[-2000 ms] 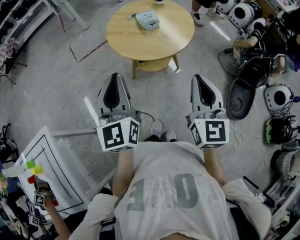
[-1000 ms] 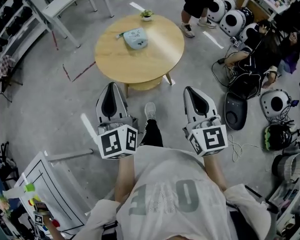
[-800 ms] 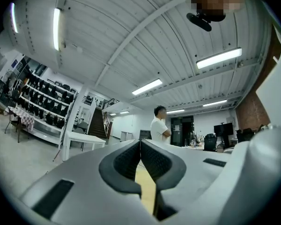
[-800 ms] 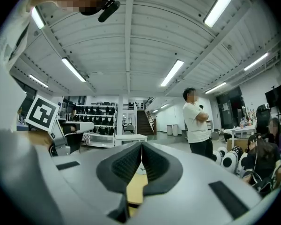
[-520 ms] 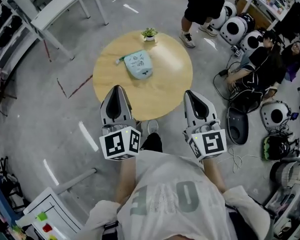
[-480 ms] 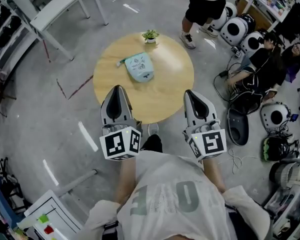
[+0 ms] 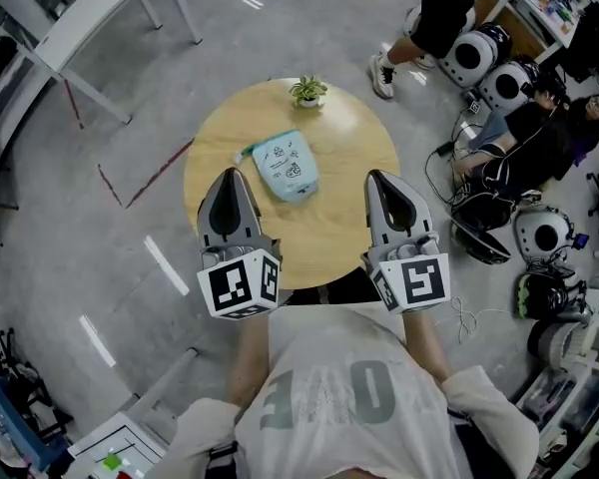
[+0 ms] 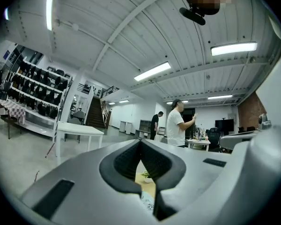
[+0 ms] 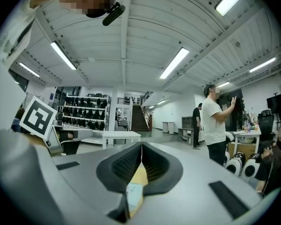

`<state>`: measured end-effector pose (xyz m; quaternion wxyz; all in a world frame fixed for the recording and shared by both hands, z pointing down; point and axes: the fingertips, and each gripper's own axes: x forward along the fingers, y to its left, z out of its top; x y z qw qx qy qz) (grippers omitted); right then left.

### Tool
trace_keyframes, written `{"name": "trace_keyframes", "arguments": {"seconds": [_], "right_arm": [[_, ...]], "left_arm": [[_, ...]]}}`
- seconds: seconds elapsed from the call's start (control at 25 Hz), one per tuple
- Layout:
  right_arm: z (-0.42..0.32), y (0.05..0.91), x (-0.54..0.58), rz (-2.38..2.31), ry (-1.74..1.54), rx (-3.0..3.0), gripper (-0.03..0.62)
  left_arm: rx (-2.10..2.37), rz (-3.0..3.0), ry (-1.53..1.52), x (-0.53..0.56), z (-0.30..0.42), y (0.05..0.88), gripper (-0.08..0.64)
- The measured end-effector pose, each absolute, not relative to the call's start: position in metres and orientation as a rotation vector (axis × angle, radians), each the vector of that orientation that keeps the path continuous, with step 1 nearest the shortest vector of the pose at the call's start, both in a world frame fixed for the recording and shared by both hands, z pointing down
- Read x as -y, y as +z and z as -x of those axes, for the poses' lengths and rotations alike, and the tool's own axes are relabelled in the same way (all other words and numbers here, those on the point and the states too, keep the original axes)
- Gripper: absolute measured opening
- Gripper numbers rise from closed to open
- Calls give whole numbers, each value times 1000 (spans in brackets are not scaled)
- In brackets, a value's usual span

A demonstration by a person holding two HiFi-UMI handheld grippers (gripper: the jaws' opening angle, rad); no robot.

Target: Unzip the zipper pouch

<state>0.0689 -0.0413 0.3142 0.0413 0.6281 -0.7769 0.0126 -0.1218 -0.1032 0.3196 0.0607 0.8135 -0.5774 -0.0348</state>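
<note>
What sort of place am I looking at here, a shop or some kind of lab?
Probably a big workshop or lab hall: bare concrete floor, ceiling strip lights, storage racks along a wall, and white rounded machines parked on the floor.

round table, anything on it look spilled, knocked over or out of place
Nothing stands out. The light blue zipper pouch lies flat near the middle of the round table, and the small potted plant stands upright at its far edge. No spill or damage shows.

The counter [image 7: 319, 238] is being viewed steeply from overhead; both gripper views are being aimed low across it, sharing the pouch [image 7: 286, 166].
</note>
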Motion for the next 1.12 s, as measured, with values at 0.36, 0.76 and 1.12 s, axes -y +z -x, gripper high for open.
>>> {"name": "trace_keyframes", "arguments": {"seconds": [0.36, 0.76, 1.12], "right_arm": [[-73, 339, 84, -1826, 107, 2407, 29], [-89, 349, 116, -1735, 142, 2482, 29], [-140, 367, 136, -1771, 236, 2467, 29]], "left_arm": [[1798, -2371, -36, 130, 116, 343, 28], [1852, -2304, 63, 148, 90, 356, 29], [1651, -2342, 326, 210, 2, 407, 181]]}}
